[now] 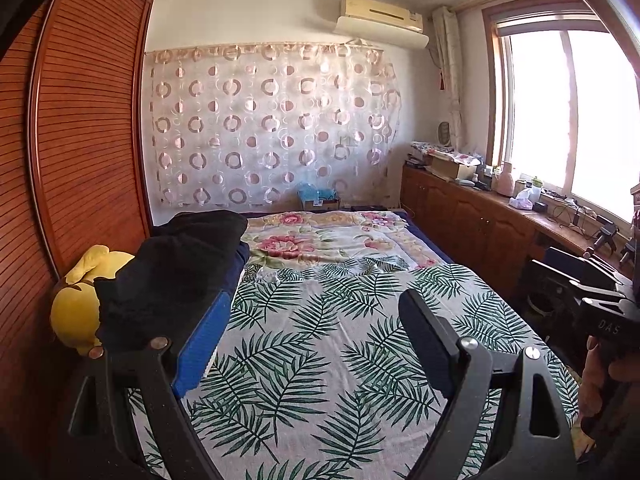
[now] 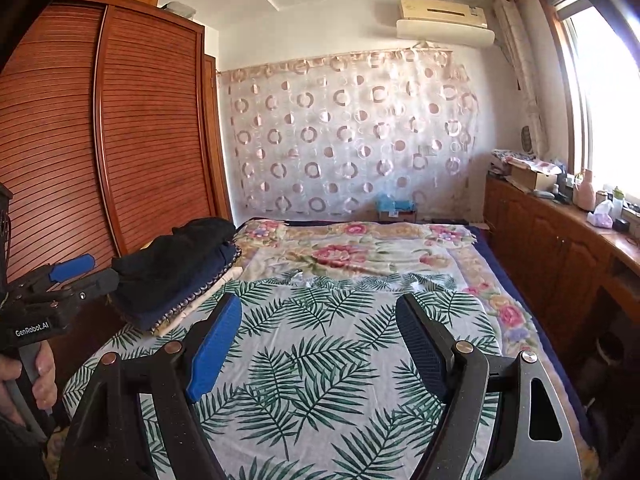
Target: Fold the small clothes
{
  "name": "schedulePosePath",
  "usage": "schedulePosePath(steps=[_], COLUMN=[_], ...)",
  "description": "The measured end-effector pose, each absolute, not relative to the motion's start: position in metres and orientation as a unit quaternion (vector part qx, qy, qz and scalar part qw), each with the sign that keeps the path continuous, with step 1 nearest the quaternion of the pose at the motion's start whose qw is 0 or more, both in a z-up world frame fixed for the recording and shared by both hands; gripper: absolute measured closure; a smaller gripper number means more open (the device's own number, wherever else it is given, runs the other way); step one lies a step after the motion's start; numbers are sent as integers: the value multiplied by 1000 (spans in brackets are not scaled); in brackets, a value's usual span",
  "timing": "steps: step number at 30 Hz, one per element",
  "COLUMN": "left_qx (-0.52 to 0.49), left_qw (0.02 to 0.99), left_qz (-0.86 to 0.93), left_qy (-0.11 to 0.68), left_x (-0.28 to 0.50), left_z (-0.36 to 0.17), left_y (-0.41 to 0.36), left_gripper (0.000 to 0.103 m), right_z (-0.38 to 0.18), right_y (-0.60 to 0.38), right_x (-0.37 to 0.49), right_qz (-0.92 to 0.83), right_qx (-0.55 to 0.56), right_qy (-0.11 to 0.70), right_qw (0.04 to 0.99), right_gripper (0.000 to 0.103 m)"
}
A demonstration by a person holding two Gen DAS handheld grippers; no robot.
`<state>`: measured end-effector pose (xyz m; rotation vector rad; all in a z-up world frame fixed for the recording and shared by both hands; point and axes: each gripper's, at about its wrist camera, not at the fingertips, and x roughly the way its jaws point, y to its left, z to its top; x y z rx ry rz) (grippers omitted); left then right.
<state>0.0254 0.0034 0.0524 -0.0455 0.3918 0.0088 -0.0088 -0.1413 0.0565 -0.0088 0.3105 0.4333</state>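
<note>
Both jaws gape empty over the palm-leaf printed bed sheet (image 2: 320, 360), apparently poised to reach; the dark folded clothes pile (image 2: 176, 264) sits beyond and left of them

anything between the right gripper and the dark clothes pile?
Only bare leaf-print sheet lies between the right gripper and the dark clothes pile, seen in the right wrist view.

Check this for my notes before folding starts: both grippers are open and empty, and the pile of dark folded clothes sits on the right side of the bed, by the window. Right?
One detail is wrong. The pile of dark folded clothes lies on the left side of the bed, beside the brown slatted wardrobe, as the right wrist view shows. The left gripper and right gripper are open and empty.
</note>
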Motion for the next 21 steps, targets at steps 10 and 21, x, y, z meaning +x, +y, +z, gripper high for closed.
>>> schedulePosePath(steps=[10, 21], left_qx=[-22, -22], left_qw=[981, 981], left_qz=[5, 4], left_qy=[195, 195], left_x=[25, 25], left_z=[53, 52], left_y=[4, 4], left_gripper=[16, 16], right_z=[58, 57], right_y=[-148, -154], right_x=[-6, -7], right_qz=[212, 214], right_qx=[-6, -6], right_qy=[152, 152], right_qw=[965, 965], right_gripper=[22, 22])
